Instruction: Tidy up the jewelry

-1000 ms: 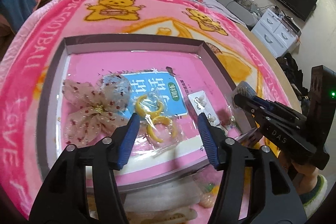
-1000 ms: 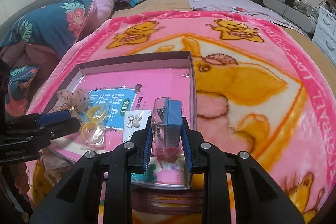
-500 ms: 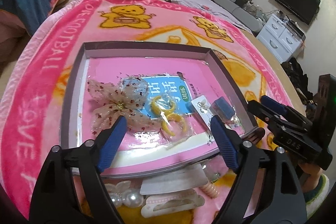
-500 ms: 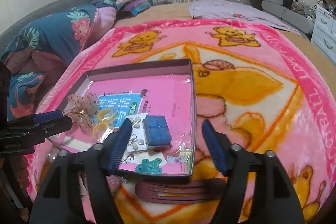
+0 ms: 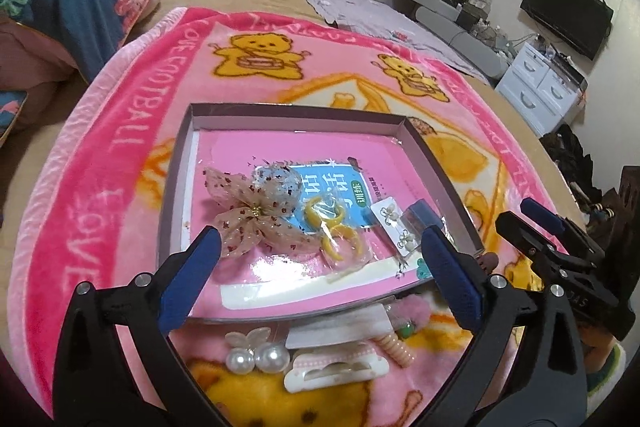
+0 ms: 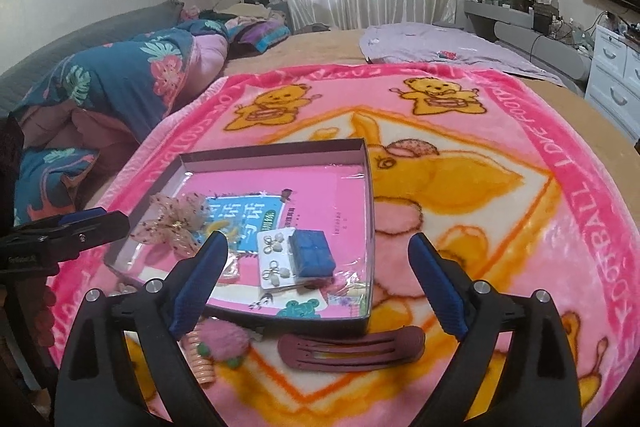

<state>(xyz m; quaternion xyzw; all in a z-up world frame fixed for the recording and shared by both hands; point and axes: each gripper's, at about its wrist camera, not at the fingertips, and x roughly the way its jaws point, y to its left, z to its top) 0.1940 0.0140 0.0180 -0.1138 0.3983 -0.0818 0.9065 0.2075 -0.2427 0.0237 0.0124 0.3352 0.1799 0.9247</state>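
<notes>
Shallow grey-walled tray (image 5: 182, 163) sits on a pink bear-print blanket (image 5: 120, 115); it serves as the collecting place, so sorted pieces lie inside it. In it: a sheer bow hair clip (image 5: 256, 211), bagged yellow rings (image 5: 336, 227), an earring card (image 6: 274, 259) and a blue box (image 6: 312, 253), the box and card touching near the tray's right wall. Left gripper (image 5: 320, 275) hangs over the tray's near edge, jaws opening wide, nothing between them. Right gripper (image 6: 316, 281) likewise, jaws opening and empty, the blue box lying free beyond them, which suggests a release rather than a reach. Unsorted pieces wait on the blanket just outside the near wall: pearl clip (image 5: 258, 355), white hair clip (image 5: 336, 367), dark maroon barrette (image 6: 352, 347), pink pom-pom tie (image 6: 222, 341). The gripper fingers cut off parts of these; the small bagged items are too blurred to identify.
</notes>
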